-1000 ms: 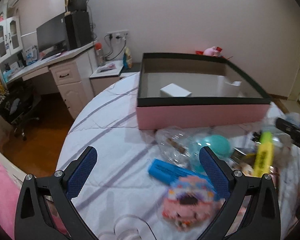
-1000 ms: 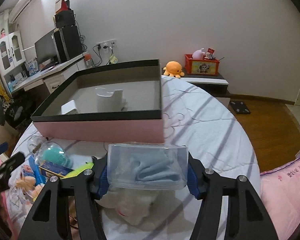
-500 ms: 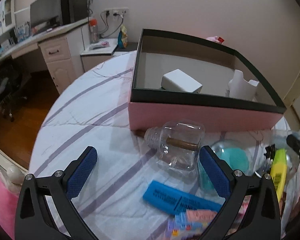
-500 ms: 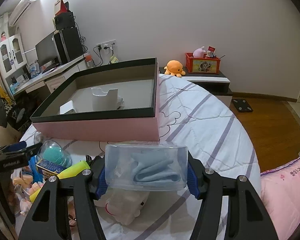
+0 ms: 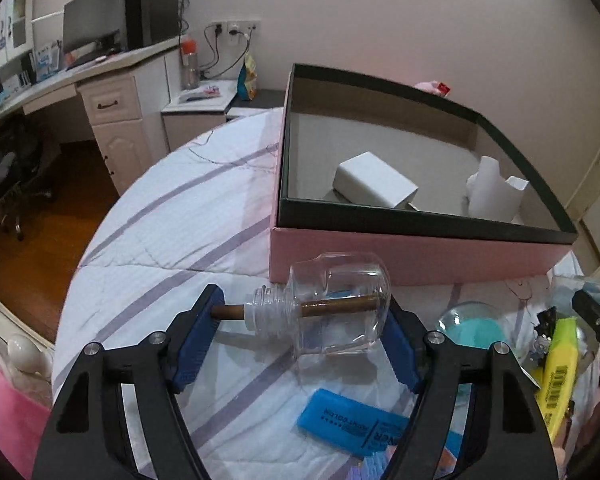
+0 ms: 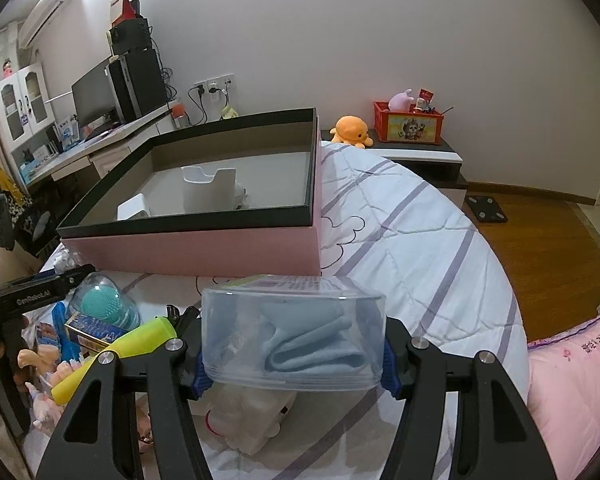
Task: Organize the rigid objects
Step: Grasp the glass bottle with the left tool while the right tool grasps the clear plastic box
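Note:
My left gripper (image 5: 296,340) is shut on a clear glass bottle (image 5: 336,304) that lies sideways with a brown stick through it, just in front of the pink box (image 5: 412,256). My right gripper (image 6: 292,354) is shut on a clear plastic case (image 6: 294,334) with a folded blue cloth inside, held above the table in front of the pink box (image 6: 204,248). Inside the box are a white block (image 5: 374,180) and a white holder (image 6: 208,190).
On the striped cloth lie a blue eraser pack (image 5: 352,422), a yellow highlighter (image 5: 560,368), a teal brush in a clear dome (image 6: 104,304) and small toys (image 6: 44,360). A desk with a monitor (image 5: 96,32) stands far left. A pink pillow (image 6: 572,380) is at right.
My left gripper moved forward and closed on the glass bottle. My right gripper rose slightly with the plastic case still held.

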`<state>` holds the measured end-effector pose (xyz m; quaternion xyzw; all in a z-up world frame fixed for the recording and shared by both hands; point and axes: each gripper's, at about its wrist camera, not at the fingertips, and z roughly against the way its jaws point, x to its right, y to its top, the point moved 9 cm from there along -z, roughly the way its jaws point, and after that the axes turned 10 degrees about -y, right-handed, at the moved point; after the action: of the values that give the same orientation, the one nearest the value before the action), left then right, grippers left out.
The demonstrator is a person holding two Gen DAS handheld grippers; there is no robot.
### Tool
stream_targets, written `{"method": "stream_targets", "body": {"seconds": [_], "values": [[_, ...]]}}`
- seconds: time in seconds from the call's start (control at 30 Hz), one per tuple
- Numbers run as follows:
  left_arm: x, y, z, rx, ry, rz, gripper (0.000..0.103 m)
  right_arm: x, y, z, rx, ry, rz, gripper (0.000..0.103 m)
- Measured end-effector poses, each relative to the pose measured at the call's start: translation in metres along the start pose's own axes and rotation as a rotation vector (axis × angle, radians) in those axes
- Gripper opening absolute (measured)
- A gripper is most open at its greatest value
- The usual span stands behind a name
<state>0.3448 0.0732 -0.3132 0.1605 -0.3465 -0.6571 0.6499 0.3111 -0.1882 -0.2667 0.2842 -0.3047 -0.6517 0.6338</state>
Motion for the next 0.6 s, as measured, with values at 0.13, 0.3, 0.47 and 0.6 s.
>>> {"method": "stream_targets", "body": {"seconds": [0.13, 0.3, 0.47, 0.6], "values": [[0.003, 0.0, 0.018, 0.038, 0.027, -0.028, 0.076, 0.002, 0.001, 0.01, 0.022, -0.003, 0.001, 0.063], [0.012, 0.007, 0.05, 0.107, 0.029, -0.044, 0.076, 0.004, 0.006, 0.027, 0.057, -0.009, -0.003, 0.063], [0.037, 0.01, 0.09, 0.192, 0.04, -0.106, 0.076, -0.003, 0.014, 0.05, 0.105, 0.004, -0.003, 0.063], [0.056, 0.012, 0.111, 0.231, 0.016, -0.139, 0.076, -0.012, 0.024, 0.072, 0.151, 0.019, 0.013, 0.064]]}}
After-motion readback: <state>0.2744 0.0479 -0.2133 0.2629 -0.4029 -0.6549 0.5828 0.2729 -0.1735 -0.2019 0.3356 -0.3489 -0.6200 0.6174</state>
